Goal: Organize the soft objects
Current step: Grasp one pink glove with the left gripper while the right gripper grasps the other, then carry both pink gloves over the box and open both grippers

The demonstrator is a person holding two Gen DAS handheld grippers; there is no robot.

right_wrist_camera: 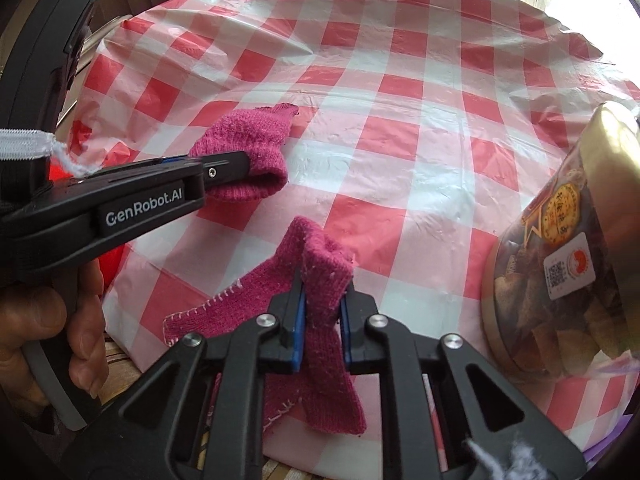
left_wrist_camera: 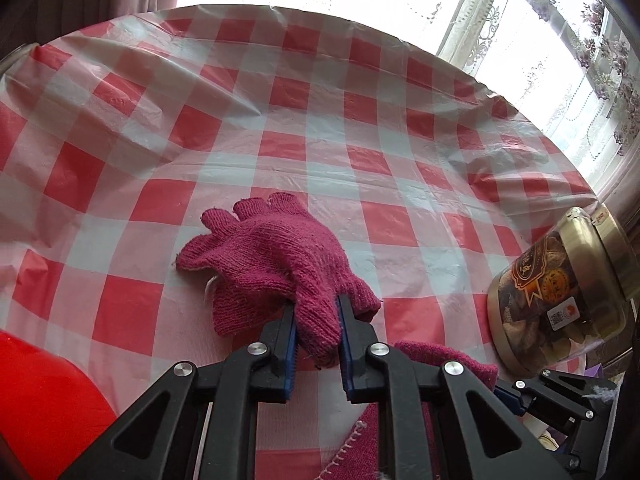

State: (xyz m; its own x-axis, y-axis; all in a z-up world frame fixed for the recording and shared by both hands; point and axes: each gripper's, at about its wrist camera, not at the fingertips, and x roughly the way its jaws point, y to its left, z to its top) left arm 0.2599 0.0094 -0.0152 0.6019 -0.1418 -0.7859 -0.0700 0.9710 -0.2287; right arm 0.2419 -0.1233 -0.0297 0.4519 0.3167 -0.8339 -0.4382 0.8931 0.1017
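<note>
Left gripper (left_wrist_camera: 316,320): clamped on one finger of a magenta knit glove (left_wrist_camera: 272,256); the rest of it lies crumpled on the red-checked tablecloth (left_wrist_camera: 280,112), near the front edge. Same grip visible side-on in the right wrist view (right_wrist_camera: 256,172), with the person's hand (right_wrist_camera: 52,328) on the handle.

Right gripper (right_wrist_camera: 322,304): clamped on a bunched fold of magenta knit with white-stitched hem (right_wrist_camera: 224,300), peaked above the cloth, the remainder trailing down over the table edge. Cannot tell whether this is the same glove or its pair.

Jar with gold lid (right_wrist_camera: 560,248) just to the right, tilted in the fisheye.

Judgement: lift and spread slowly, keep both grips level, avoid stretching the knit, steer clear of the jar.
</note>
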